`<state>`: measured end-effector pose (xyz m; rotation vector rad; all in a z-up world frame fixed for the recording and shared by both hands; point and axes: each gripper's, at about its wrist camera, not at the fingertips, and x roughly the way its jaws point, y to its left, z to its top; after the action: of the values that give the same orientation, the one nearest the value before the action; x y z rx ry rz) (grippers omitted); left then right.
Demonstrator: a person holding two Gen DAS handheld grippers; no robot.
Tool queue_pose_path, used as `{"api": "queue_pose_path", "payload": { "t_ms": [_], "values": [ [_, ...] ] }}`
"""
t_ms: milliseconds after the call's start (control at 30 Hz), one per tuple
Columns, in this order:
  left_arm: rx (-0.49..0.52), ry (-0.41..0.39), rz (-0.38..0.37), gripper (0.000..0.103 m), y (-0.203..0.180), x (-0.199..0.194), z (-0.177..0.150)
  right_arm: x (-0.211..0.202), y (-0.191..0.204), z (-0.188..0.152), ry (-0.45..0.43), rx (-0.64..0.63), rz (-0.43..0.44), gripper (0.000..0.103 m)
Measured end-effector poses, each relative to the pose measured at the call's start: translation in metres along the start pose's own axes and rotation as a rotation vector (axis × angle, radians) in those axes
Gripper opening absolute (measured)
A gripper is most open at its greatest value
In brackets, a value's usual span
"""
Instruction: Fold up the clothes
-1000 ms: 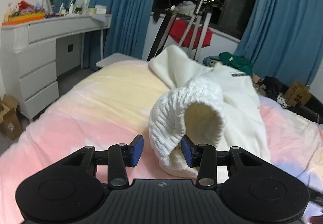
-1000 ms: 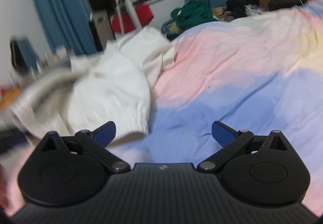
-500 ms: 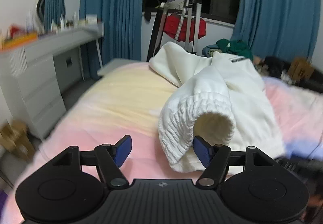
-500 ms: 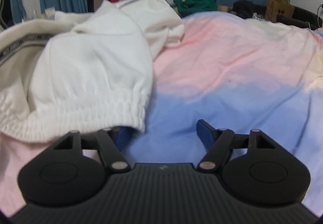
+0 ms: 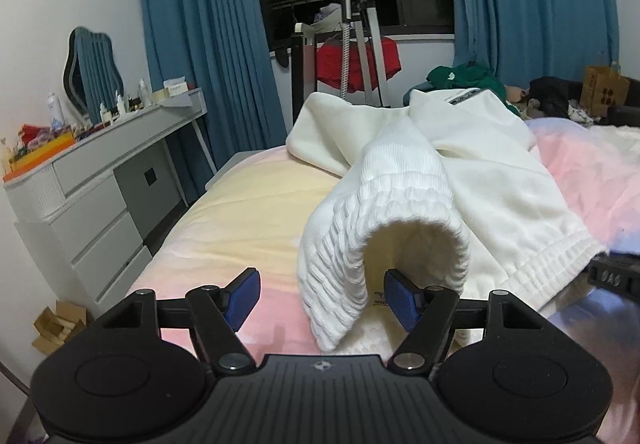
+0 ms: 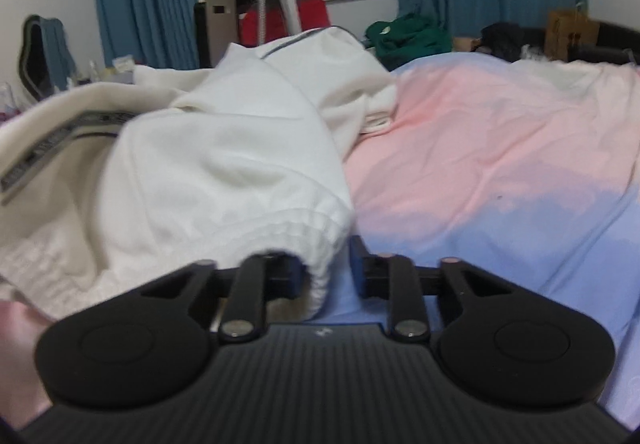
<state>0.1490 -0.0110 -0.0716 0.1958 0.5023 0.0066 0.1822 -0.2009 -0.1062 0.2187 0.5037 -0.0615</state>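
Note:
A white knit garment (image 5: 472,171) lies bunched on the bed; it also shows in the right wrist view (image 6: 224,171). Its ribbed hem (image 5: 352,244) arches up in front of my left gripper (image 5: 322,294), which is open, with one side of the hem between the blue pads and the right pad inside the opening. My right gripper (image 6: 326,276) is partly closed around the elastic cuff edge (image 6: 316,240) of the garment; the left pad sits under the cloth, the right pad beside it with a gap.
The bed has a pink, yellow and blue cover (image 6: 500,163). A grey dresser (image 5: 92,187) with clutter stands left of the bed. A clothes steamer stand (image 5: 360,27) and a red item are by the window. Green clothes (image 5: 464,75) and a cardboard box (image 5: 604,91) lie far right.
My left gripper opened wider and moved so the ribbed hem sits between its pads. My right gripper moved to the cuff edge and its fingers came much closer together around it.

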Motion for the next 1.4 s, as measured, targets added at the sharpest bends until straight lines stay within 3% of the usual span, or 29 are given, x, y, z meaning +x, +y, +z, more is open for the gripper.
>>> {"api": "queue_pose_path", "payload": {
  "t_ms": [167, 333, 433, 500, 600, 867, 1100, 1300, 1400],
  "values": [
    [-0.029, -0.036, -0.011, 0.076, -0.002, 0.009, 0.003, -0.017, -0.006, 0.008, -0.028, 0.055, 0.03, 0.019],
    [-0.118, -0.049, -0.104, 0.067, 0.005, 0.016, 0.02, -0.041, -0.018, 0.01, 0.009, 0.196, 0.061, 0.017],
    [-0.091, -0.08, -0.116, 0.047, 0.004, 0.013, 0.032, -0.055, -0.011, 0.011, 0.032, 0.197, 0.053, 0.017],
    [-0.077, -0.098, -0.09, 0.024, 0.007, 0.014, 0.041, -0.063, -0.005, 0.011, 0.039, 0.21, 0.048, 0.017],
    [-0.146, -0.078, -0.093, 0.011, 0.028, 0.022, 0.059, -0.074, 0.004, 0.009, 0.051, 0.251, 0.047, 0.017],
    [-0.146, -0.092, -0.041, 0.009, 0.111, 0.05, 0.129, -0.086, 0.069, 0.022, 0.114, 0.288, 0.197, 0.016],
    [-0.184, -0.026, 0.027, 0.009, 0.189, 0.116, 0.172, -0.048, 0.161, 0.024, 0.149, 0.241, 0.371, 0.016],
    [-0.122, 0.098, 0.057, 0.011, 0.217, 0.19, 0.133, 0.01, 0.198, -0.003, 0.227, 0.206, 0.415, 0.015],
    [-0.17, 0.114, 0.036, 0.017, 0.232, 0.203, 0.114, 0.023, 0.204, -0.01, 0.249, 0.177, 0.425, 0.016]
  ]
}}
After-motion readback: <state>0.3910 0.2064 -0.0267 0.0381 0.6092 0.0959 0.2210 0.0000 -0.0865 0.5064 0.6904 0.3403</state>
